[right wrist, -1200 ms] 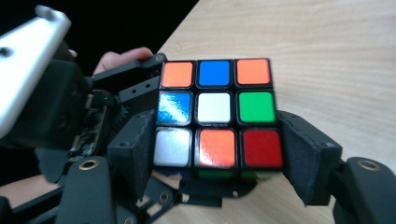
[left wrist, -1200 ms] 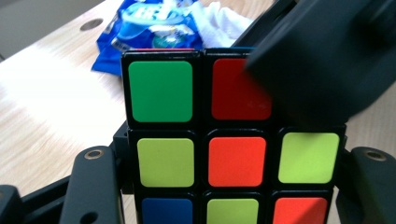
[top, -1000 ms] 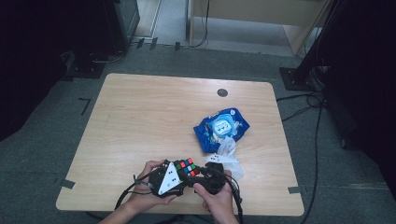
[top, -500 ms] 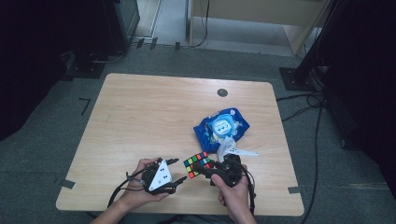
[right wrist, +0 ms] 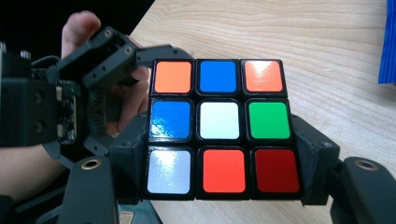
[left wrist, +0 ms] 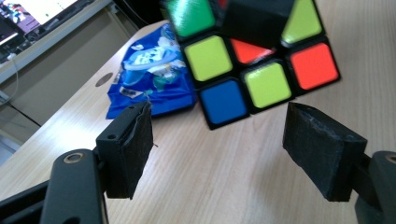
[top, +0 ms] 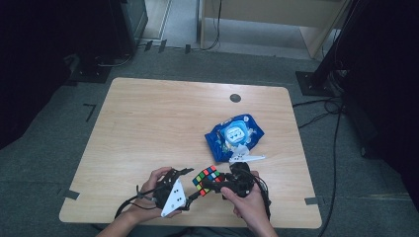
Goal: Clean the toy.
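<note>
A scrambled colour cube (top: pixel 206 176) is held just above the front of the wooden table (top: pixel 148 123), and my right gripper (top: pixel 213 184) is shut on it from the right. In the right gripper view the pads press on both sides of the cube (right wrist: pixel 219 126), at the lower half of its near face. My left gripper (top: pixel 190 183) sits just left of the cube. Its jaws have just been opening. In the left gripper view its pads (left wrist: pixel 135 144) stand apart with nothing between them, and the cube (left wrist: pixel 261 60) hangs just beyond them.
A blue wipes pack (top: pixel 236 134) lies behind the cube to the right, with a white scrap (top: pixel 244 157) at its near edge. A round grommet (top: pixel 235 98) sits near the table's far edge. Dark floor and cables surround the table.
The left gripper has come off the cube, drawn back to the left and opened its jaws. The right gripper has carried the cube slightly right and up.
</note>
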Tool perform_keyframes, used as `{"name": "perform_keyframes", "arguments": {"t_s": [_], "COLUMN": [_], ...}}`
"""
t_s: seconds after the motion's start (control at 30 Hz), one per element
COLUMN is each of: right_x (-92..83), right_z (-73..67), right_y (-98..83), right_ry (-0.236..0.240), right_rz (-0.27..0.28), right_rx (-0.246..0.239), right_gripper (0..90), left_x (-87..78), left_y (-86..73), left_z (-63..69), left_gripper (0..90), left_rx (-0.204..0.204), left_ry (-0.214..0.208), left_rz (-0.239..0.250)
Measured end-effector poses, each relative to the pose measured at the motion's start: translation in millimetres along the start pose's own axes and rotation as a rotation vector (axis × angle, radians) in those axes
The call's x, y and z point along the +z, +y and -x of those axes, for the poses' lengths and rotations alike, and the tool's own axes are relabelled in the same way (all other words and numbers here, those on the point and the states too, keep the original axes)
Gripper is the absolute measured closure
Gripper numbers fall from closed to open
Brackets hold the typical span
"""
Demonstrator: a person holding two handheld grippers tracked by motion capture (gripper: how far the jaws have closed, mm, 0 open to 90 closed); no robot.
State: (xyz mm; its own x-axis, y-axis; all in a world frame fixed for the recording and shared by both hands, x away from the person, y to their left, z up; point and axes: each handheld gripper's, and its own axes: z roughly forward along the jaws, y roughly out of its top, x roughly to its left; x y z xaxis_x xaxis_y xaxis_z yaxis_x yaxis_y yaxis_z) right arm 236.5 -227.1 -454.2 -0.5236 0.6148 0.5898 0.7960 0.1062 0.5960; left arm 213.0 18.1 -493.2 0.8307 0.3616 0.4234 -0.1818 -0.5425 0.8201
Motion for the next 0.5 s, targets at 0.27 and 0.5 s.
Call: {"name": "perform_keyframes", "arguments": {"t_s": [0.27, 0.5], "right_x": [2.1, 7.1], "right_z": [0.9, 0.5], "right_y": [4.4, 5.0], "right_ry": [0.052, 0.037], "right_rz": [-0.063, -0.102], "right_rx": [0.034, 0.027], "right_gripper": [34.0, 34.0], "left_x": [0.4, 2.7], "left_y": [-2.2, -1.1], "left_z": [2.6, 6.8], "left_gripper": [15.2, 14.2], "left_rx": [0.018, 0.057], "left_ry": [0.010, 0.029], "left_rz": [-0.013, -0.011]}}
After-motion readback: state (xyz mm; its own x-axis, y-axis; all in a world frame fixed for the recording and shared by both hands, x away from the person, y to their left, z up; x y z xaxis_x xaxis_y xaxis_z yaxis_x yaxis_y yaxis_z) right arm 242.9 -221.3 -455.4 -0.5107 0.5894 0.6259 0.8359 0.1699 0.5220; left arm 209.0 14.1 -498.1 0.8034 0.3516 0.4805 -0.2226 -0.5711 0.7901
